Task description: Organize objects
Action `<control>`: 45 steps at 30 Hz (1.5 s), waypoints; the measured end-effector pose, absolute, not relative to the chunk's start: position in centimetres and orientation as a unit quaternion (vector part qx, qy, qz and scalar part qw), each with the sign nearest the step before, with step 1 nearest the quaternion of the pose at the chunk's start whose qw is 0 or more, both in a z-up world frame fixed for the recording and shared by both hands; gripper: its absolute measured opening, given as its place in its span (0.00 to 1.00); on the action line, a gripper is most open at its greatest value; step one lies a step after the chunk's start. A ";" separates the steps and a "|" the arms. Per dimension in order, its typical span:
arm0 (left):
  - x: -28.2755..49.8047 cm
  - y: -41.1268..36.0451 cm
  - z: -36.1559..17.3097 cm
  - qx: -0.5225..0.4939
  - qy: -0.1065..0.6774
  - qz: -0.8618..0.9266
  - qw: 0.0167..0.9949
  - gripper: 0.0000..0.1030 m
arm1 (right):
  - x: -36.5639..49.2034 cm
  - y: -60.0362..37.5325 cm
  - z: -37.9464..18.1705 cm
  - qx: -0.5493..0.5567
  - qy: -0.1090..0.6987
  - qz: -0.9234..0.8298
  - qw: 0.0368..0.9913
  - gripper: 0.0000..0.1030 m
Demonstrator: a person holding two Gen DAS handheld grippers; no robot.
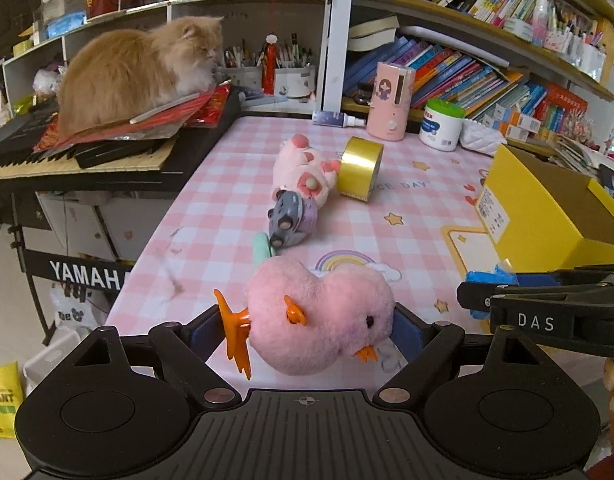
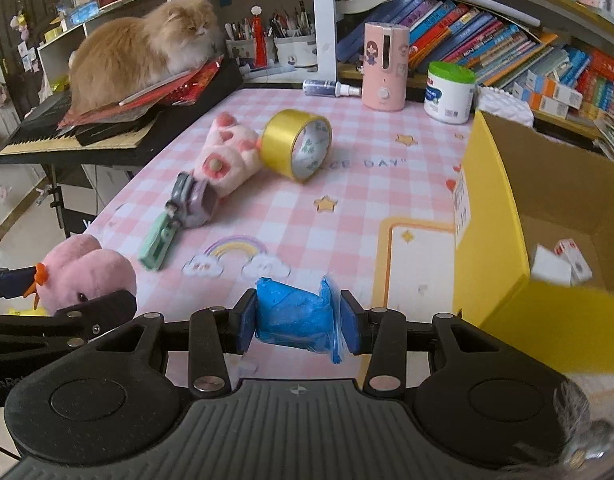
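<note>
1. Pink plush chick (image 1: 319, 316), fluffy, with orange beak and orange plastic feet; lying on its side, clamped between the pads of the left hand-held gripper (image 1: 307, 332), lifted above the tabletop (image 1: 419, 208).
2. Blue crumpled plastic roll (image 2: 295, 314), pinched end to end in the right hand-held gripper (image 2: 297, 318), held just left of the yellow box (image 2: 495, 240).
3. Gold tape roll (image 2: 297, 144), resting on its edge, touching the pink plush paw (image 2: 227, 152).
4. Pink plush paw, lying flat mid-tabletop, darker pink pads facing up.
5. Grey-purple toy (image 2: 197, 202) against the paw's lower end, mint-green handle (image 2: 157, 244) pointing toward the near edge.
6. Yellow box, open at top, at the right of the tabletop, small white cartons inside.
</note>
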State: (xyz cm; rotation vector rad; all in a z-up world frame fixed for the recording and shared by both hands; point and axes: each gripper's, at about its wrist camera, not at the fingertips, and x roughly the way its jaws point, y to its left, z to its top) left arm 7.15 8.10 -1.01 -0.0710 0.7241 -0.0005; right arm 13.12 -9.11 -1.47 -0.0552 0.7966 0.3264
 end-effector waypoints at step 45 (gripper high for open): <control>-0.6 -4.7 -0.5 0.069 0.332 -0.244 0.908 0.85 | -5.1 -22.5 -1.9 0.097 0.382 -0.074 0.916 0.38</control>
